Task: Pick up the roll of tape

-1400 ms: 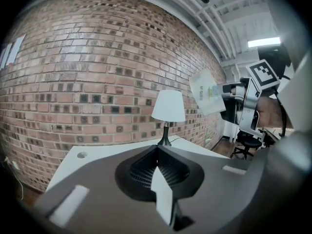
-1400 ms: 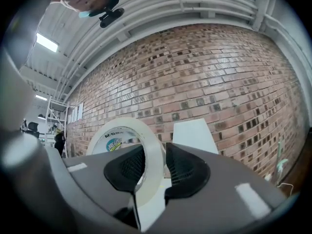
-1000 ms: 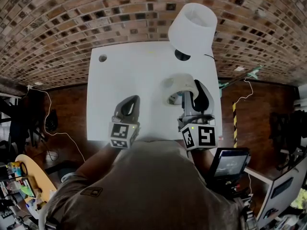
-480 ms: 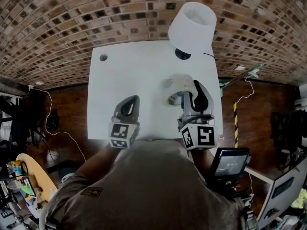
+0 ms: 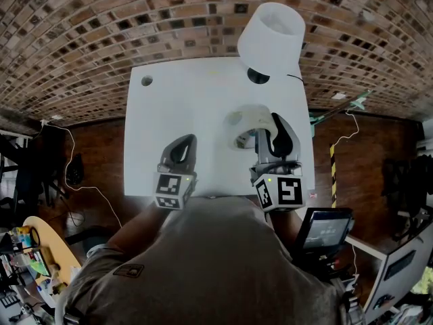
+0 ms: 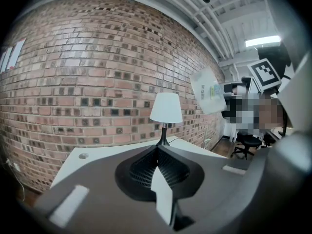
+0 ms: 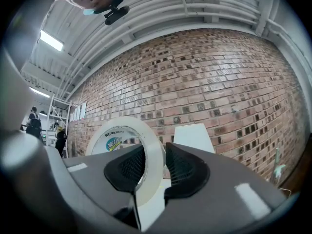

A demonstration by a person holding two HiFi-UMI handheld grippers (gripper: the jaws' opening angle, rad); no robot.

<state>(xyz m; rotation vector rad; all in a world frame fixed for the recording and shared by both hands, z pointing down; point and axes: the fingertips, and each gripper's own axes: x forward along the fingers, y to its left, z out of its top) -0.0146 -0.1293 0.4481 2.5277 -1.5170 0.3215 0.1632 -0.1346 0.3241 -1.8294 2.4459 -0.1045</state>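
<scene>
A white roll of tape [image 5: 243, 118] is held on edge over the right half of the white table [image 5: 176, 107]. My right gripper [image 5: 268, 124] is shut on it. In the right gripper view the roll's wall [image 7: 152, 152] sits pinched between the two dark pads, and the ring with its printed core rises to the left. My left gripper [image 5: 183, 143] hovers over the table's near left part, shut with nothing in it. Its pads [image 6: 146, 167] meet in the left gripper view. Whether the roll still touches the table is hidden.
A white-shaded lamp [image 5: 272, 36] on a black base stands at the table's far right corner, just beyond the roll. A round cable hole [image 5: 147, 81] is at the far left corner. A brick wall runs behind the table. A dark screen [image 5: 325, 230] sits off the near right corner.
</scene>
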